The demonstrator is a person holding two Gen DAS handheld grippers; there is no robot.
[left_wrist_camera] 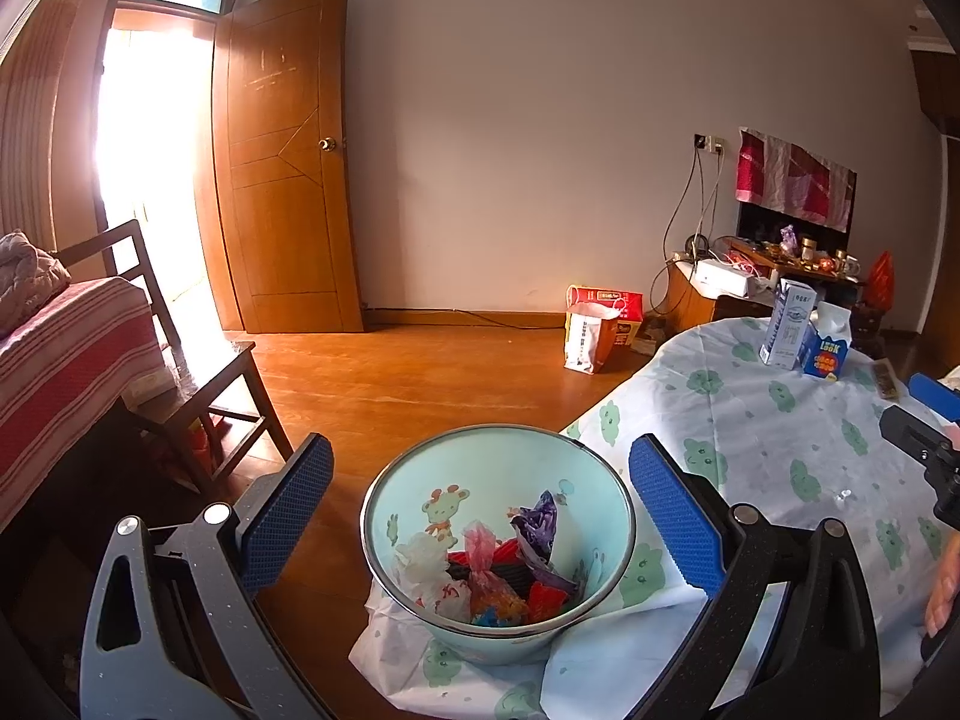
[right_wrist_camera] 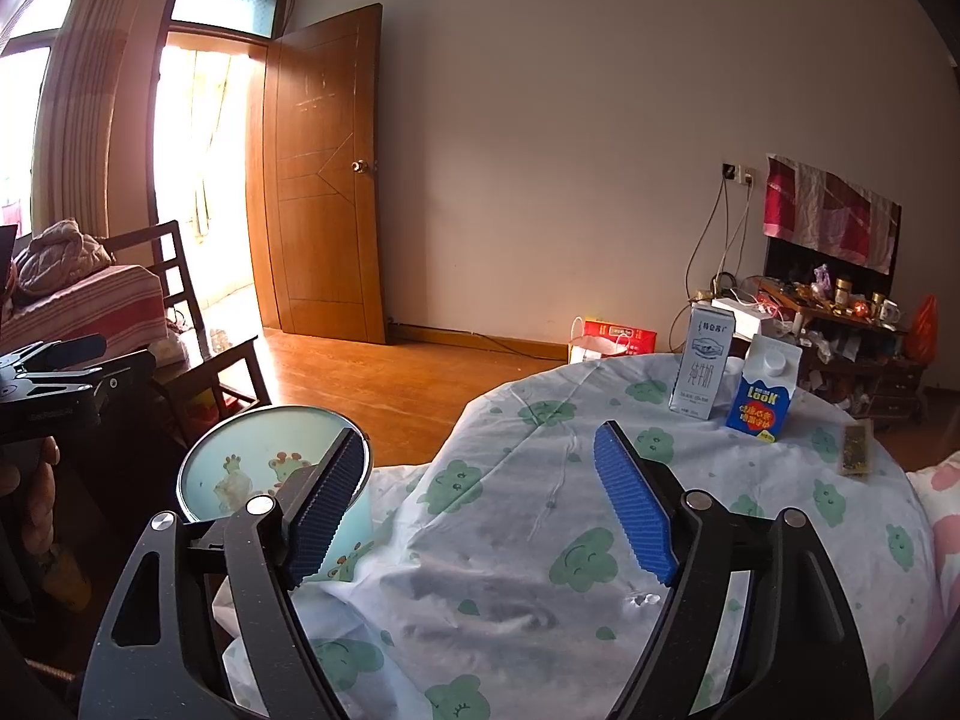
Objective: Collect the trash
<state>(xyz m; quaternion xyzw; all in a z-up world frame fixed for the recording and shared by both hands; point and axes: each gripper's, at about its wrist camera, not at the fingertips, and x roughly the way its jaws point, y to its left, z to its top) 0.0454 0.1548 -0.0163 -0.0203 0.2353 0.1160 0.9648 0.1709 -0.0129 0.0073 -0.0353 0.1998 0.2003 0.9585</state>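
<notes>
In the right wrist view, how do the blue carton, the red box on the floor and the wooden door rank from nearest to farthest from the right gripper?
1. Blue carton, on the table, ahead to the right.
2. Red box, on the floor beyond the table.
3. Wooden door, open at the far wall, left.

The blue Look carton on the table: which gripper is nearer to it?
Right. The right gripper hangs open over the tablecloth, with the blue Look carton ahead to its right. The left gripper is open above the trash bin off the table's edge.

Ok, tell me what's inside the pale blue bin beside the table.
The bin holds crumpled plastic bags and wrappers: white, pink, purple and red pieces. They cover its floor, so anything beneath them cannot be seen.
</notes>
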